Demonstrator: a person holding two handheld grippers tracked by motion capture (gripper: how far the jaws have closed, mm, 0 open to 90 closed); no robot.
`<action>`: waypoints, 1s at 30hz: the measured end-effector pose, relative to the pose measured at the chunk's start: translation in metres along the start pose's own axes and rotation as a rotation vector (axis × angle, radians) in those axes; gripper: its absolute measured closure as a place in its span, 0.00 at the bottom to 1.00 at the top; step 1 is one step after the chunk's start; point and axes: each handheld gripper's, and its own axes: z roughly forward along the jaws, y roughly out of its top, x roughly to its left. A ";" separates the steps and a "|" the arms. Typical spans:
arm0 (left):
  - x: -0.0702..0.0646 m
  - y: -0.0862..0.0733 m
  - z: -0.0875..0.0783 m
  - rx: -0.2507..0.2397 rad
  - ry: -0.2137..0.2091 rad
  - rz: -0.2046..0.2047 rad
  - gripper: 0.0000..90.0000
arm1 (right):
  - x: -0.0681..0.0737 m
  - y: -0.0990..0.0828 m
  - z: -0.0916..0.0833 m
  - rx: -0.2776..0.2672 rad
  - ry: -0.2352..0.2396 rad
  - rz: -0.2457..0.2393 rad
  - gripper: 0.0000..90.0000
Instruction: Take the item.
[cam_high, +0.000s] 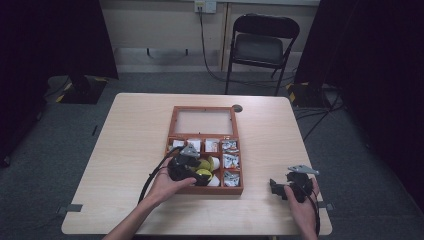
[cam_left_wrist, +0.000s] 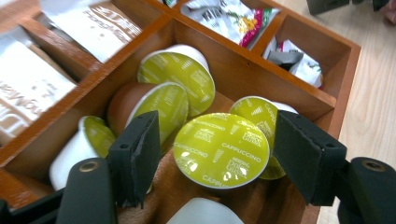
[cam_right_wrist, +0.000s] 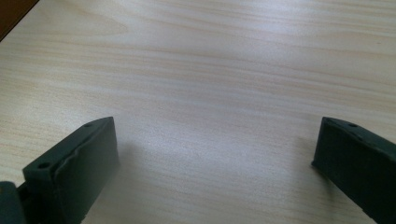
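The black left gripper is showing a bulky dark body with a small grey three-cornered plate on top, and a black cable is trailing from it toward the near edge. In the left gripper view its two jaws are appearing as flat matte black blocks with rough, slightly chipped inner edges, each fixed to a black arm by a round metal screw. The black right gripper is wearing the same grey plate and is trailing a black cable too. Both of the person's forearms are showing bare, with no sleeves.
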 end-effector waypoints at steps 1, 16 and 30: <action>-0.001 -0.001 0.003 -0.005 0.001 0.004 0.36 | 0.000 0.000 0.000 0.000 0.000 0.000 0.00; -0.002 0.004 0.015 0.111 0.033 0.022 0.38 | 0.000 0.000 0.000 0.000 0.000 0.000 0.00; -0.002 0.004 0.018 0.156 0.044 0.033 0.40 | 0.000 0.000 0.000 0.000 0.000 0.000 0.00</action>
